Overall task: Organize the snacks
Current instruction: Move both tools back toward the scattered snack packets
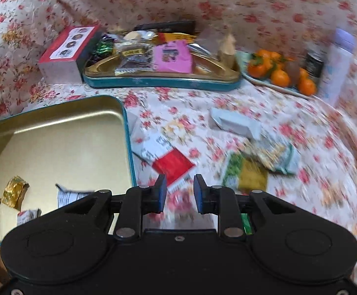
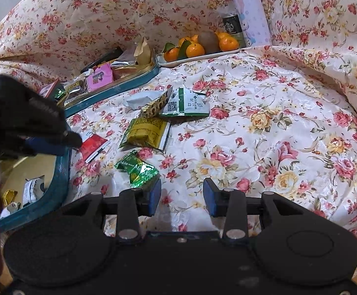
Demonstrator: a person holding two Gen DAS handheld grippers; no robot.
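Both hand-held grippers, left [image 1: 180,191] and right [image 2: 182,196], hover part-open and empty above snack packets [image 2: 145,132] scattered on the floral-clothed desk [image 2: 276,123] beside a tin [image 1: 126,132]; only the right view shows the green candy [image 2: 139,169].

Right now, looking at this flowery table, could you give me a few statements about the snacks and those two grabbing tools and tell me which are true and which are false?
1. The near tin holds a few wrappers. True.
2. The left gripper is squeezing the red packet. False: its fingers are apart and empty, with the packet lying on the cloth beyond them.
3. The oranges sit on a plate at the back. True.
4. The right gripper holds the green candy. False: it holds nothing; the candy lies on the cloth near its left finger.
5. The purple bottle lies flat. False: it stands upright.
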